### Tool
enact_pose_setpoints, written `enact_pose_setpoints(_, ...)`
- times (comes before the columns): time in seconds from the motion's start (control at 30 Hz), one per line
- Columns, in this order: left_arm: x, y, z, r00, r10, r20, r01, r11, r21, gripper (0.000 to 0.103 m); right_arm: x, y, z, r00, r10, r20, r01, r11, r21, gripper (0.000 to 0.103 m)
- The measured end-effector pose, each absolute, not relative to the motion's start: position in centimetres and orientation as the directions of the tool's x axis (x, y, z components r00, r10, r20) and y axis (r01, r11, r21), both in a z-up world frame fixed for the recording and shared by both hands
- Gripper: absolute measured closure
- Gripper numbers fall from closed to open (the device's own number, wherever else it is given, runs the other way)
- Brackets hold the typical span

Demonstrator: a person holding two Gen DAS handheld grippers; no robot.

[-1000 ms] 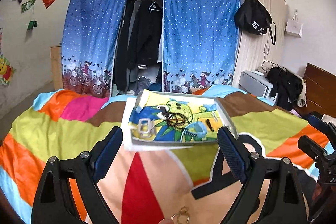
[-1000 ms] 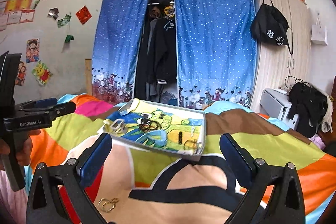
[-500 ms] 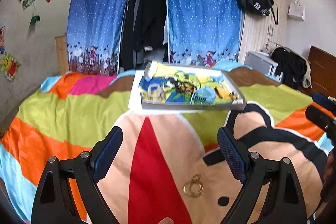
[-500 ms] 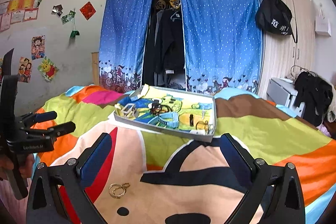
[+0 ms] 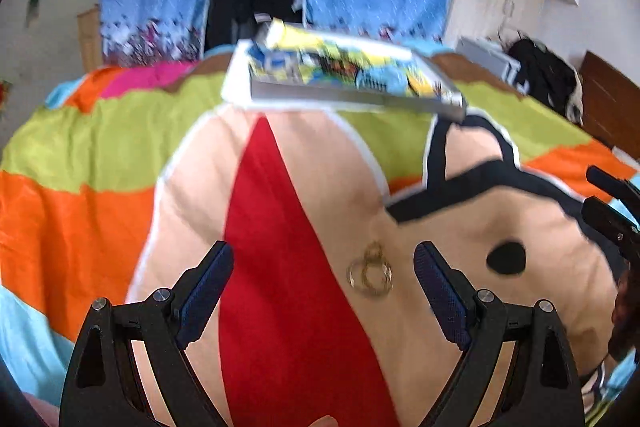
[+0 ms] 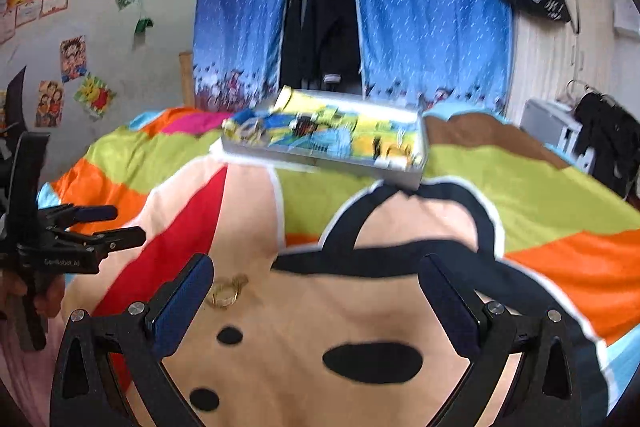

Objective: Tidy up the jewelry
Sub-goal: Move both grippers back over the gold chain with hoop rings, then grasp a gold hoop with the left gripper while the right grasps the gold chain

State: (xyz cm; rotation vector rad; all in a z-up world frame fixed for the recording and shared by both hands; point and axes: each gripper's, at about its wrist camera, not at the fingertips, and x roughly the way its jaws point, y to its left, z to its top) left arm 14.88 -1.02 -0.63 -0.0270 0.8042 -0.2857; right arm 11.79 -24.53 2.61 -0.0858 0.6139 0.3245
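Observation:
Gold linked rings [image 5: 370,274] lie loose on the colourful bedspread, between the fingers of my left gripper [image 5: 323,273], which is open and hovers just above them. In the right wrist view the same gold rings [image 6: 225,291] sit just beyond the left fingertip of my right gripper [image 6: 316,285], also open and empty. A shallow grey tray [image 5: 360,98] with a cartoon-print lining holds several jewelry pieces further back on the bed; the tray [image 6: 320,159] shows in the right view too.
The bedspread [image 6: 540,195] covers the whole bed. Blue curtains [image 6: 424,7] and hanging clothes stand behind. A person's hand [image 6: 24,291] holds the left gripper's handle at the left edge. The right gripper's tips [image 5: 612,211] show at the right edge.
Both grippers have tilted down and moved closer to the bedspread. The gold rings now sit higher in view, between the left gripper's fingers. The tray has shifted up and away in both views.

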Motion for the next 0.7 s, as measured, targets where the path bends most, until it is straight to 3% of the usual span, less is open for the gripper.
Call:
enact_pose_setpoints(0.37, 16.1, -1.8, -6.3, 0.519, -0.312, -0.796, 0.320, 0.934, -0.158, 0.015, 12.0, -25.8, -4.1, 0.644, 0.291, -0.708, -0.299, 0.947, 0.118, 0.000)
enact_pose_setpoints(0.7, 17.7, -2.9, -7.7, 0.496, -0.357, -0.791, 0.383, 0.908, -0.169, 0.020, 15.6, -26.4, -7.1, 0.577, 0.331, -0.747, -0.256, 0.941, 0.220, 0.000)
